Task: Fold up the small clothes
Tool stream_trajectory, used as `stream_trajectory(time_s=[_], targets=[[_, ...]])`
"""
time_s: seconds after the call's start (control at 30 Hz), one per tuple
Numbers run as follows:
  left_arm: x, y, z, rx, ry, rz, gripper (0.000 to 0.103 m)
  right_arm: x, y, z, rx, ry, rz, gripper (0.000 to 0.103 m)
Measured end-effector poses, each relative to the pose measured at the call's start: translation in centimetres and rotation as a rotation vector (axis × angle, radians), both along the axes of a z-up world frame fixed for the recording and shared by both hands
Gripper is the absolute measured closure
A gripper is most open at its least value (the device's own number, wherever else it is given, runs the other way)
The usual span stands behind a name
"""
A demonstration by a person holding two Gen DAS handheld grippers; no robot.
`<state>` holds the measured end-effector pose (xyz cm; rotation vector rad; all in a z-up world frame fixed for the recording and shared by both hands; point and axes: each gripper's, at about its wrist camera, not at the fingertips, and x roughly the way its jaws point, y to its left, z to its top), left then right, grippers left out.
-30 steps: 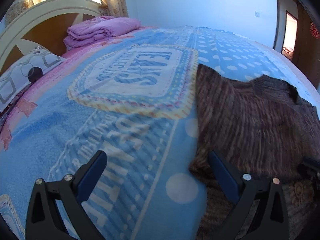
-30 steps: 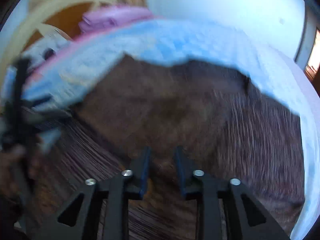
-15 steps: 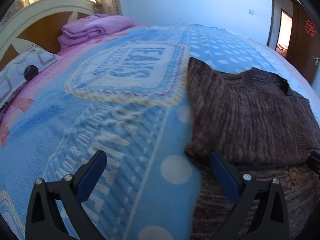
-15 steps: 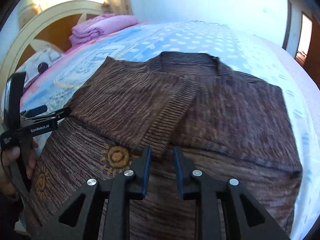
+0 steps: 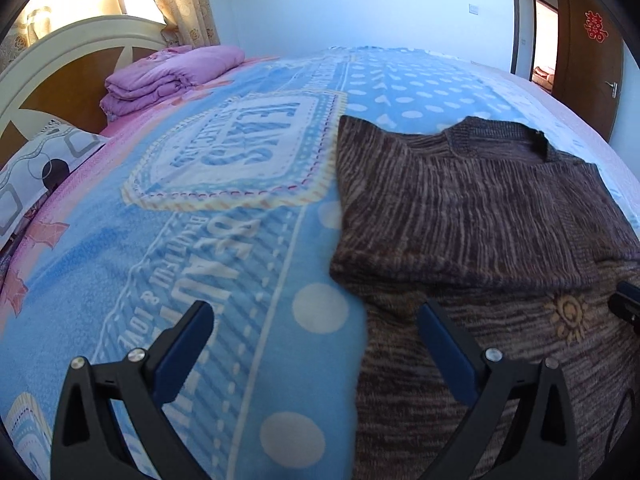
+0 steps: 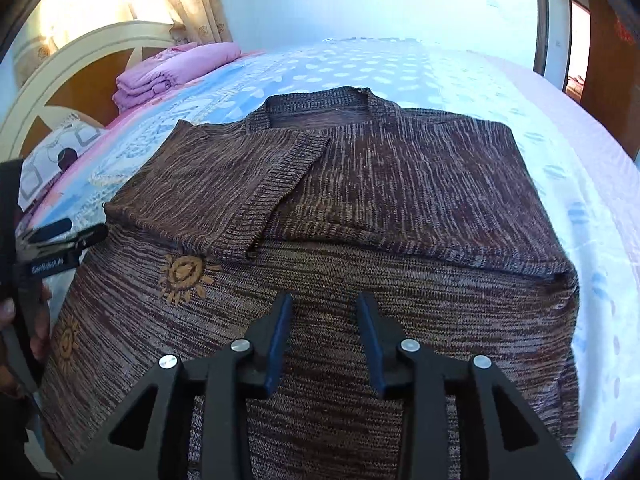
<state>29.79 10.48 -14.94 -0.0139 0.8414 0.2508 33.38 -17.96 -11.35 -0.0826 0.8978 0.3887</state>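
Note:
A brown striped knit sweater (image 6: 400,208) with orange sun motifs lies flat on the bed, both sleeves folded in across its chest, collar at the far end. It also shows in the left wrist view (image 5: 472,216). My right gripper (image 6: 324,312) hovers above the sweater's lower middle, jaws partly open and empty. My left gripper (image 5: 316,320) is wide open and empty over the sweater's left edge, one finger over the blanket, one over the knit. The left gripper also shows at the left edge of the right wrist view (image 6: 52,244).
The bed carries a blue patterned blanket (image 5: 200,220). A folded purple quilt (image 5: 168,76) and a patterned pillow (image 5: 36,172) lie by the white and wood headboard (image 5: 68,60). A wooden door (image 5: 588,56) stands at the far right.
The right gripper has pulled back from the sweater and opened its jaws a little. The folded left sleeve now lies flat. The left gripper has stayed wide open and risen slightly.

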Motion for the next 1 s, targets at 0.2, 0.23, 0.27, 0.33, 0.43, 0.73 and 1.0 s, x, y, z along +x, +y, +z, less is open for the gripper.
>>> stream_trajectory(time_s=[0.2,0.23,0.27,0.33,0.43,0.73,1.0], targets=[[-1.0,-0.7,0.2,0.011,0.011,-0.01,0.0,-0.8,1.7,0.1,-0.068,-0.031,0.052,0.04],[-1.3,-0.8,0.4,0.009,0.014,-0.018,0.0,-0.9,1.6,0.2,-0.068,-0.033,0.05,0.04],[-1.6,-0.9,0.5,0.008,0.015,-0.022,0.0,-1.0,1.5,0.2,-0.064,-0.032,0.048,0.04],[-2.2,-1.1,0.6,0.016,0.011,-0.03,0.0,-1.1,1.1,0.2,-0.052,-0.03,0.036,0.04],[-2.8,-1.7,0.3,0.028,0.011,-0.044,0.0,-1.1,1.1,0.2,-0.056,-0.031,0.03,0.04],[-2.7,-1.5,-0.8,0.013,0.024,-0.014,0.0,0.1,2.5,2.1,0.021,-0.024,0.026,0.04],[-3.9,-1.0,-1.3,-0.004,0.024,-0.001,0.0,3.6,6.1,0.2,0.03,0.065,0.018,0.092]])
